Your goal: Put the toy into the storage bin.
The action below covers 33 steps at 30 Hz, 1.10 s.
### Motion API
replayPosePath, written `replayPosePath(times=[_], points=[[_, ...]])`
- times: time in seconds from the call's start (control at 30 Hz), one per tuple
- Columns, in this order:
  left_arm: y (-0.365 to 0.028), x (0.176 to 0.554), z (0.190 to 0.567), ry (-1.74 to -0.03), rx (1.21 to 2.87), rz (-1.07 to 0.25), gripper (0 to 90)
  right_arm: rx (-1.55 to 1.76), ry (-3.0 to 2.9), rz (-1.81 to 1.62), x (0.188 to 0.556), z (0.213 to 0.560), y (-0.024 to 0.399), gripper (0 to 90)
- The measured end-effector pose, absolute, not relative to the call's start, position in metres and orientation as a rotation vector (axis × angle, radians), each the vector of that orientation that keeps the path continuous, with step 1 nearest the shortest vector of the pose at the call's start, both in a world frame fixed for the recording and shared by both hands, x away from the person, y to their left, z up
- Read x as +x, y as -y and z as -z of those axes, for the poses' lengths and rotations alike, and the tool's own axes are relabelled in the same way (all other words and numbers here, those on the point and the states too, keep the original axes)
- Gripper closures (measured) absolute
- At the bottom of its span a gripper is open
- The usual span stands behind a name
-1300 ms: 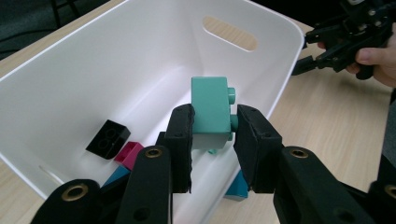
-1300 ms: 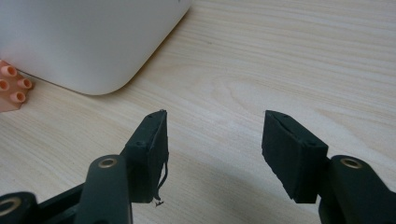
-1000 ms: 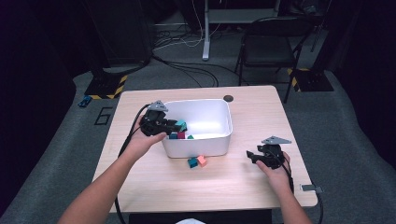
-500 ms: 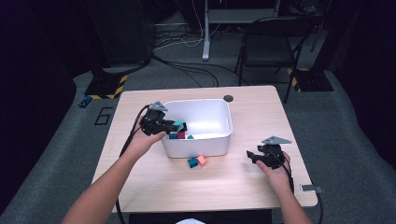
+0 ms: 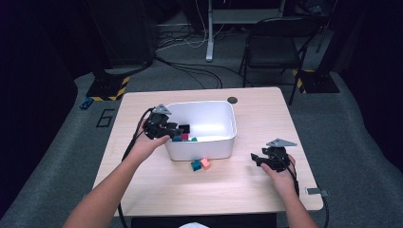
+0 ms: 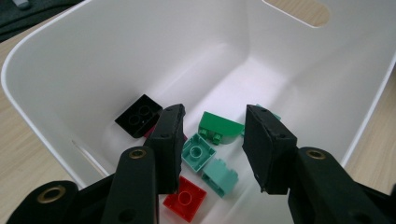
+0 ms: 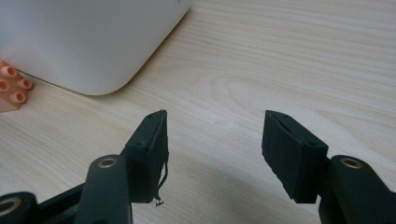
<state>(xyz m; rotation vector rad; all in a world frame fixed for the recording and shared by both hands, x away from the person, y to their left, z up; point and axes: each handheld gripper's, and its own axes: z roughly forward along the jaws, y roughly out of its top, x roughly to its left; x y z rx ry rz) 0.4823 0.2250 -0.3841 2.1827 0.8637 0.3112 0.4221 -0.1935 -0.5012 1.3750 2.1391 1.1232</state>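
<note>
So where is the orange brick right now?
In the high view the orange brick lies on the table just in front of the white bin, touching a teal brick on its left.

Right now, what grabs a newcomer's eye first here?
The white bin mid-table, with the left gripper poised over its rim, fingers just opened, nothing between them. Below lie loose bricks: a black brick, a green brick, a red brick. The right gripper rests open on the table's right.
</note>
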Motion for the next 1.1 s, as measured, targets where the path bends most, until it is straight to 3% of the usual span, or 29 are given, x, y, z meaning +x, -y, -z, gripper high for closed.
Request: replayPosePath(times=[0.73,1.1], points=[[-0.23,0.447,0.356,-0.757,2.09,-0.285,46.3,1.37,-2.144,-1.114,0.423,0.502,0.193,40.4],[-0.223,0.421,0.346,-0.654,2.091,-0.269,46.2,1.379,-2.139,-1.121,0.422,0.502,0.193,40.4]])
